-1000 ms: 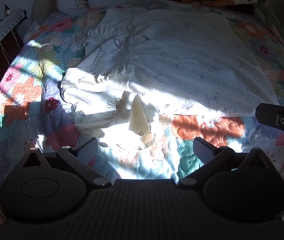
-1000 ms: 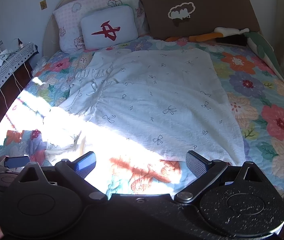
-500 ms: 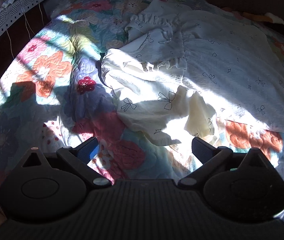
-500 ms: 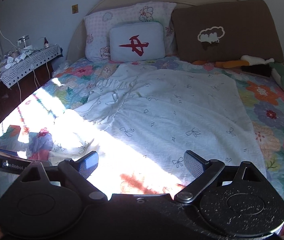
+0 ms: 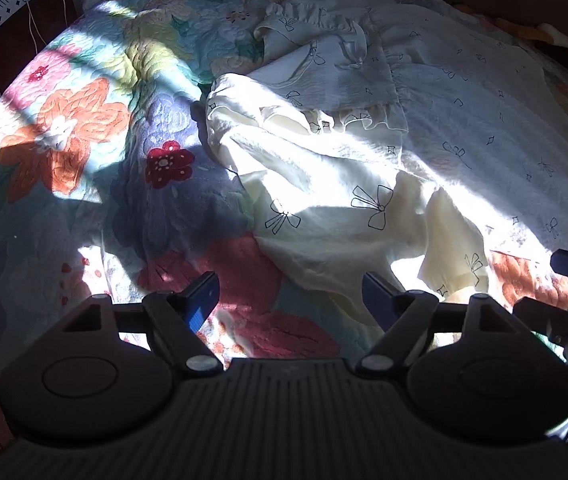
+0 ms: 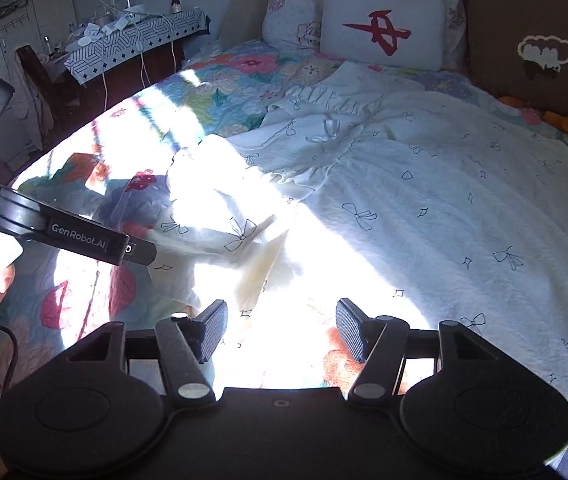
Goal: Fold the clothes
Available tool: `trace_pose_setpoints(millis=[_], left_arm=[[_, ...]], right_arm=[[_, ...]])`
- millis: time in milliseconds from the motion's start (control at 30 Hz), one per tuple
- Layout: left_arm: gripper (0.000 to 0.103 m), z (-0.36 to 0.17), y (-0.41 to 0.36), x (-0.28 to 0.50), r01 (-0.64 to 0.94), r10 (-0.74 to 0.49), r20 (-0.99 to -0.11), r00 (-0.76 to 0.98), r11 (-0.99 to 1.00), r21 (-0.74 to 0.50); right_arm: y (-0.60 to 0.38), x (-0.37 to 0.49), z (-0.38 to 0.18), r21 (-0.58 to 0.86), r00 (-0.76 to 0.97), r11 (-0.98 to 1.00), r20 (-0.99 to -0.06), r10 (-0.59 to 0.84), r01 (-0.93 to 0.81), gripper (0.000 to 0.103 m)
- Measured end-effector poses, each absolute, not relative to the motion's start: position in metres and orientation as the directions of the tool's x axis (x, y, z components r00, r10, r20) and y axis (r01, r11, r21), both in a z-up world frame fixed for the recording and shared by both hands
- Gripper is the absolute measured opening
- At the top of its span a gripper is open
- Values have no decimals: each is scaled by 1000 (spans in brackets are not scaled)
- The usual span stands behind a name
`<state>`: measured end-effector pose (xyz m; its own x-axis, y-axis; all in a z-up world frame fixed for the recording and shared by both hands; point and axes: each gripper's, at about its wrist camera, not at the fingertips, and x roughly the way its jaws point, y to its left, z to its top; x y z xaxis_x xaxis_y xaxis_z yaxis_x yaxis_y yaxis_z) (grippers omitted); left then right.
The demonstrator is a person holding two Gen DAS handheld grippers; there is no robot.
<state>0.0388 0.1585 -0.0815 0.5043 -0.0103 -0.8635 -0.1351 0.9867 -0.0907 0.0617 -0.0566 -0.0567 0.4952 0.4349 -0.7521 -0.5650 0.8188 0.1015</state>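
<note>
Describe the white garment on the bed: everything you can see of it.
The white garment looks like a dress of thin, crinkled cloth printed with small black bows. It has a ruffled top toward the pillows and a wide skirt lying flat across the floral quilt. Its near left part is bunched and folded over, showing a cream lining, partly in bright sunlight. Neither gripper touches it; both hover near its lower edge, jaws closing on nothing.

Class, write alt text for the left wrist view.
A white bow-print cotton garment lies rumpled on a floral quilted bedspread, half in sunlight. The left gripper hangs over its near edge, jaws closing with nothing pinched.
</note>
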Motion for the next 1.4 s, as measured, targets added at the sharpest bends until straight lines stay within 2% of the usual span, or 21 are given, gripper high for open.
trace_pose_setpoints(millis=[67, 200, 233, 267, 300, 333, 433, 500, 533, 733, 867, 933, 967, 1000, 1067, 1233, 1333, 1400], left_arm=[[93, -90, 156, 42, -134, -28, -878, 478, 985, -105], [93, -107, 153, 47, -137, -54, -894, 446, 982, -128], [91, -111, 152, 49, -140, -41, -895, 445, 983, -115], [75, -114, 151, 51, -145, -19, -897, 442, 985, -93], [51, -116, 151, 55, -148, -2, -903, 429, 986, -73], [51, -117, 151, 58, -149, 12, -912, 410, 987, -55], [39, -101, 158, 74, -168, 4, -910, 414, 983, -73], [13, -83, 164, 86, -172, -1, -885, 465, 981, -91], [10, -72, 167, 95, -174, -3, -868, 497, 979, -103], [8, -22, 165, 134, -128, -17, -764, 645, 983, -131], [8, -18, 158, 144, -58, -42, -760, 649, 993, -104], [13, -23, 158, 141, -27, -78, -772, 631, 992, -122], [25, -29, 159, 135, -21, -103, -781, 616, 989, -147], [45, -34, 160, 130, -20, -122, -786, 605, 985, -169], [65, -48, 157, 114, -21, -144, -781, 608, 980, -198], [74, -87, 134, 109, 6, -193, -791, 580, 972, -233], [86, -111, 109, 129, 109, -240, -825, 511, 970, -215], [101, -129, 95, 148, 175, -249, -864, 437, 966, -190]], right_arm=[[-48, 68, -66, 101, 472, 813, -771, 428, -573, 64], [-38, 88, -89, 113, 443, 838, -807, 391, -534, 64], [-37, 92, -94, 134, 431, 835, -806, 404, -533, 53], [-35, 96, -98, 140, 426, 833, -806, 410, -536, 33], [-33, 99, -100, 126, 435, 833, -805, 404, -539, 4], [-31, 102, -97, 110, 446, 827, -799, 404, -552, 3], [-30, 115, -75, 38, 475, 783, -776, 415, -621, 2], [-28, 128, -52, -66, 522, 759, -765, 379, -647, 3], [-27, 136, -41, -100, 536, 750, -760, 367, -654, 3], [-26, 185, 15, -175, 542, 731, -785, 300, -659, 2], [-21, 207, 30, -175, 505, 726, -821, 265, -665, 2], [-17, 218, 32, -154, 471, 728, -845, 254, -668, 2], [-16, 222, 32, -137, 451, 730, -856, 253, -670, 2], [-15, 227, 31, -117, 431, 732, -864, 258, -672, 3], [-16, 233, 26, -74, 399, 739, -875, 275, -670, 3], [-32, 244, 4, 40, 367, 753, -856, 365, -657, 3], [-46, 263, -13, 100, 353, 791, -856, 378, -604, 3], [-55, 273, -22, 113, 353, 797, -854, 383, -593, 3]])
